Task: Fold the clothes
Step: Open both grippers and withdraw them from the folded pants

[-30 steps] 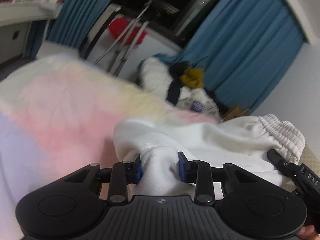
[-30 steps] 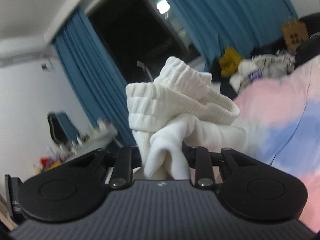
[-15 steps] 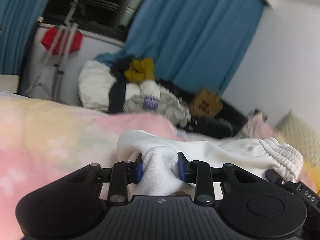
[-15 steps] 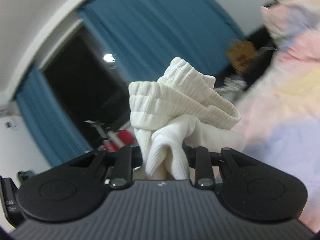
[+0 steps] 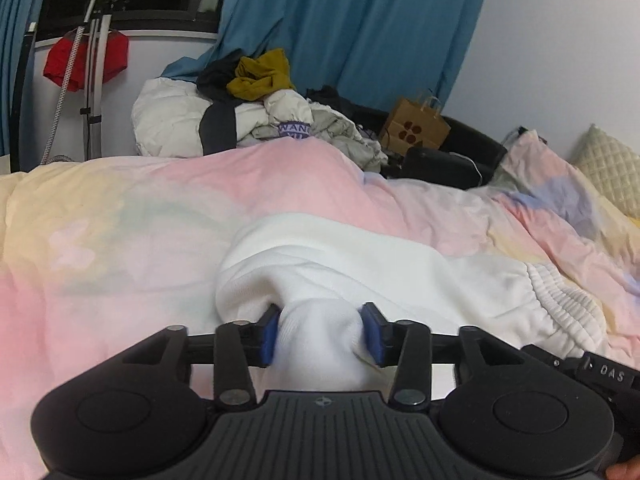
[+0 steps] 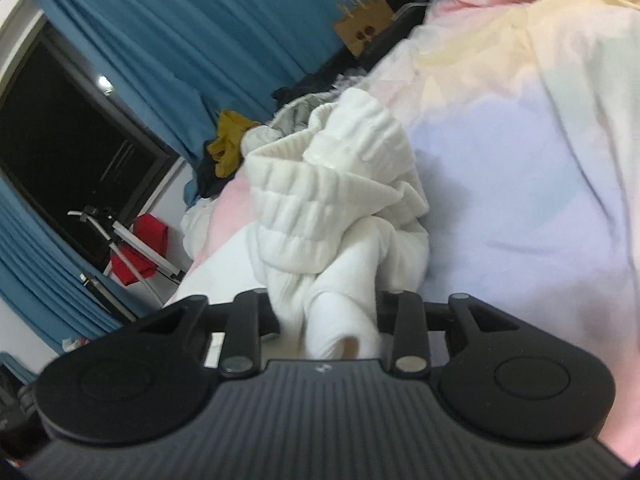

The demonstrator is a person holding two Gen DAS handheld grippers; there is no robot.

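Both grippers, left gripper (image 5: pixel 322 334) and right gripper (image 6: pixel 326 316), are clamping the white garment (image 5: pixel 360 264) at lower centre, over the pastel duvet (image 5: pixel 120 216). Probably a fold is being carried; laying it flat needs matched hands.

White garment (image 5: pixel 360 264), pastel duvet (image 5: pixel 140 216)

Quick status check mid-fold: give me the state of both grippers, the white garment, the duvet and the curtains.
left gripper: shut on white garment
right gripper: shut on white garment
white garment: bunched, ribbed waistband end gathered in the right gripper, body resting on the duvet
duvet: spread out, rumpled
curtains: partly drawn, dark window exposed
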